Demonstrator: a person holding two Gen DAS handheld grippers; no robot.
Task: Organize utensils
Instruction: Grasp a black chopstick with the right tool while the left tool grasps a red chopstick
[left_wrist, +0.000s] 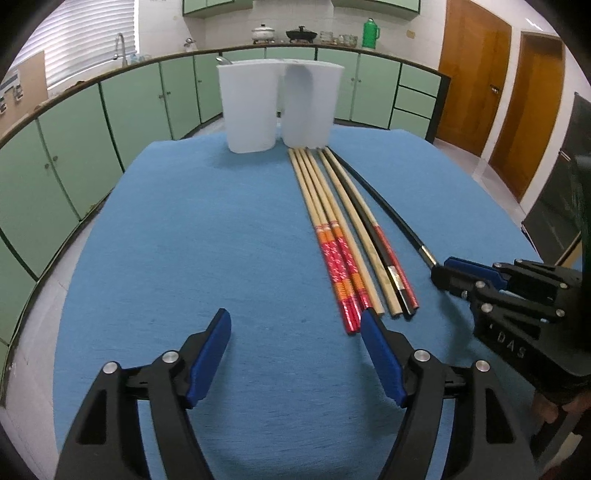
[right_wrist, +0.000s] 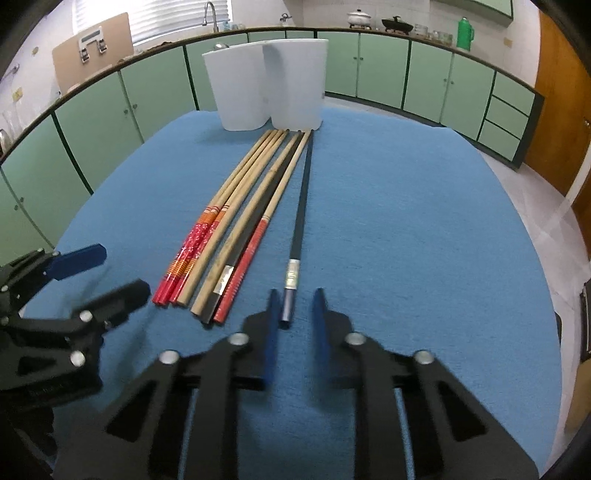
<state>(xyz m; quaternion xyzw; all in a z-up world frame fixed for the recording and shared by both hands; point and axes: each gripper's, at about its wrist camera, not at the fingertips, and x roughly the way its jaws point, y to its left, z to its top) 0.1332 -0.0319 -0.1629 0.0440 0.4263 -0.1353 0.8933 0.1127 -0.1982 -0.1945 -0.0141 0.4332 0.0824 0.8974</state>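
Several chopsticks (left_wrist: 332, 225) lie side by side on the blue cloth (left_wrist: 207, 236), tips toward two white holders (left_wrist: 277, 107). One black chopstick (right_wrist: 301, 206) with a silver band lies apart at the right. My right gripper (right_wrist: 295, 306) is open, its blue pads on either side of that chopstick's near end, not closed on it. It also shows in the left wrist view (left_wrist: 439, 273) at the same end. My left gripper (left_wrist: 295, 332) is open and empty above the cloth, left of the bundle's near ends; it also shows in the right wrist view (right_wrist: 122, 277).
The white holders (right_wrist: 266, 85) stand at the cloth's far edge, a spoon handle showing in the left one. Green cabinets (left_wrist: 110, 107) curve behind the table, with wooden doors (left_wrist: 476, 74) at the right.
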